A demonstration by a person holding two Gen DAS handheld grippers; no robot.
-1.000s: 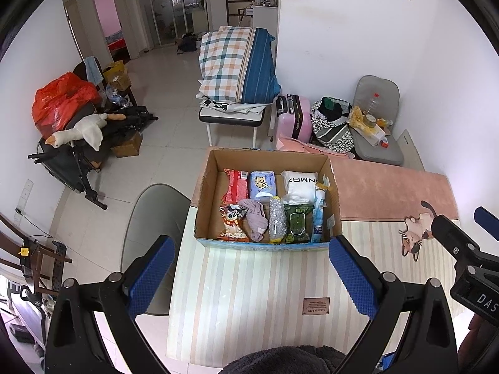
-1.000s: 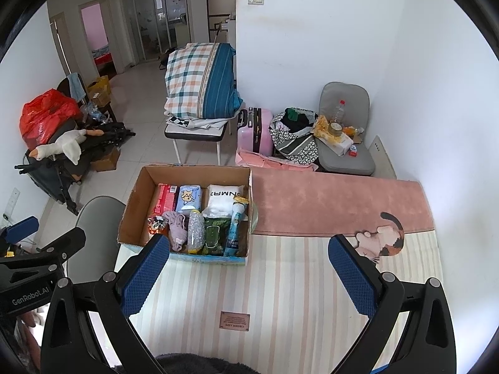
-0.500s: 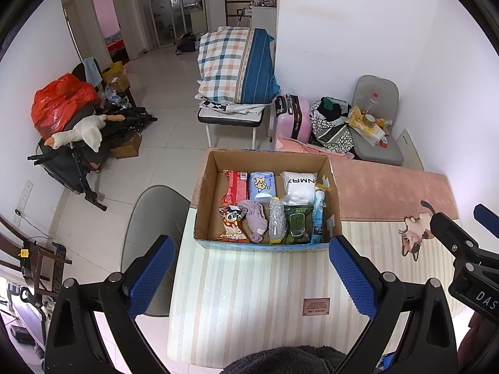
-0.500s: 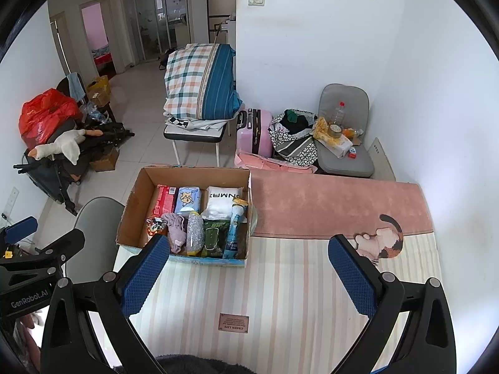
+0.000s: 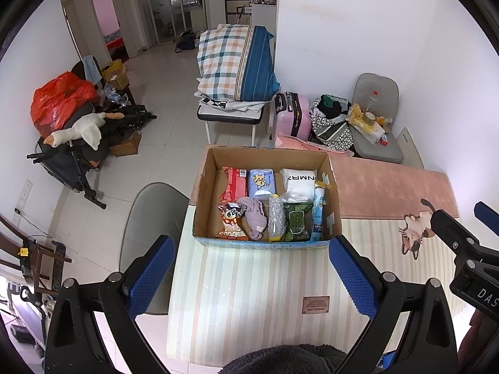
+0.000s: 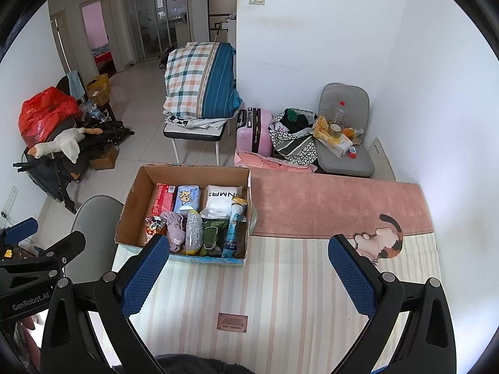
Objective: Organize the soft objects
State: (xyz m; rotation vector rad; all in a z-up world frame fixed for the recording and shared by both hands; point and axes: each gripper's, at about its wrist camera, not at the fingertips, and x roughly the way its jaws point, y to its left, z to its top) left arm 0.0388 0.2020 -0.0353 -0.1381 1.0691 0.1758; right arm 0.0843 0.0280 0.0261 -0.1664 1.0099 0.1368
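Left wrist view: both the left gripper and right gripper hung wide open and empty; reaching into the box for the purple cloth seemed next.

Both wrist cams high, box shared

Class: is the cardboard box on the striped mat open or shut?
Open. The cardboard box has no lid over it; packets and a purple cloth show inside.
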